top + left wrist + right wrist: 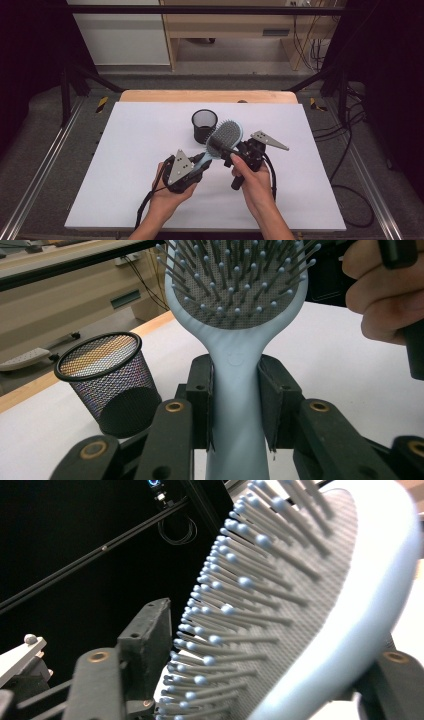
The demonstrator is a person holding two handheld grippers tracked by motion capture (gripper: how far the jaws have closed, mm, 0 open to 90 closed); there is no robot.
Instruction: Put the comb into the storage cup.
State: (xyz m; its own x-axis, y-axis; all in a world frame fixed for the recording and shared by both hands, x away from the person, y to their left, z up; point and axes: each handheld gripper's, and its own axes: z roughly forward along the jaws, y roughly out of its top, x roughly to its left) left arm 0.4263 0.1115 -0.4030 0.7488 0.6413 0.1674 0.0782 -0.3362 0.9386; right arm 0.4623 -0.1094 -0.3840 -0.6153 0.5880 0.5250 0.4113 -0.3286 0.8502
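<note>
High view is showing a pale blue hairbrush (222,139) being held above the white desk (125,165), just in front of a black mesh cup (203,125); the left hand-held gripper (197,167) is clamping its handle, while the right hand-held gripper (235,147) is meeting the head. Left gripper view is showing both jaws pressing the handle (grey pad, ball-tipped bristles facing the camera). Right gripper view is showing the jaws straddling the brush head, one at the bristles, one behind the back; whether they are gripping, I cannot tell.

White table (125,165), mesh cup (204,126)
</note>
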